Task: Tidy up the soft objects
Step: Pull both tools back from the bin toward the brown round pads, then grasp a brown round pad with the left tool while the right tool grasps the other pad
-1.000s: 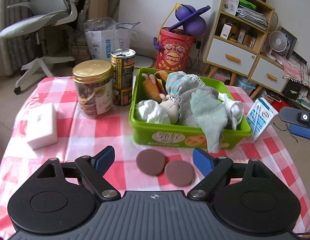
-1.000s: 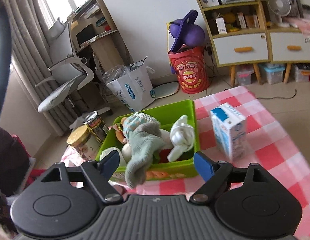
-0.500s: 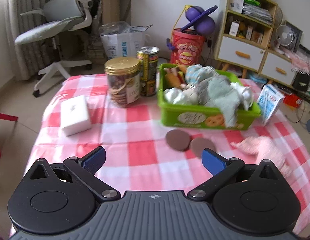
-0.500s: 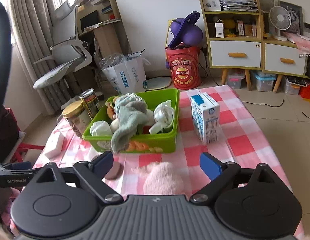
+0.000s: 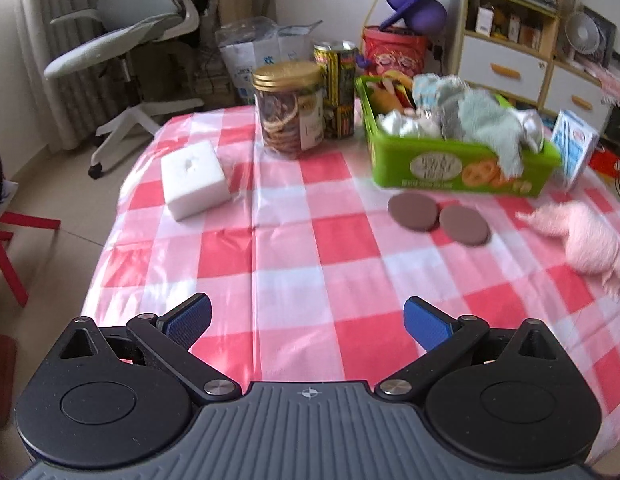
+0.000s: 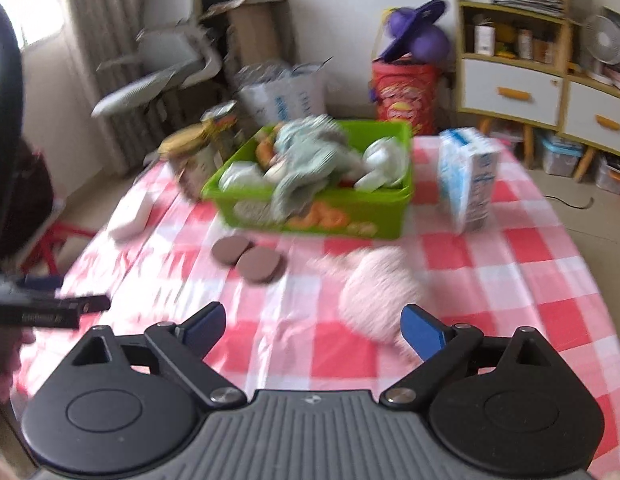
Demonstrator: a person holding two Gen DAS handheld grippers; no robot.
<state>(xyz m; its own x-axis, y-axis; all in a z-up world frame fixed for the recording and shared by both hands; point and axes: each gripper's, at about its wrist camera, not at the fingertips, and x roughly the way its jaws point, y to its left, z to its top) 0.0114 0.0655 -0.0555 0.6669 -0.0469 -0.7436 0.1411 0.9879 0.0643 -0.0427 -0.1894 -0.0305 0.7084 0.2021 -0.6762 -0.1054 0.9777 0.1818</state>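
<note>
A green basket [image 5: 450,168] [image 6: 350,220] full of soft toys and cloths stands at the far side of the checked table. A pink plush toy [image 5: 582,240] [image 6: 382,288] lies on the cloth in front of it, to the right. Two brown round pads [image 5: 438,216] [image 6: 250,258] lie before the basket. My left gripper [image 5: 306,322] is open and empty over the near table. My right gripper [image 6: 312,330] is open and empty, its right finger close to the pink plush.
A white foam block [image 5: 194,178], a gold-lidded cookie jar [image 5: 290,108] and a can [image 5: 338,88] stand left of the basket. A milk carton [image 5: 574,144] [image 6: 470,180] stands to its right. An office chair and shelves are beyond the table.
Both grippers have pulled back from the basket toward the near table edge. The pink plush toy has come into view on the cloth. The right view has swung and is blurred.
</note>
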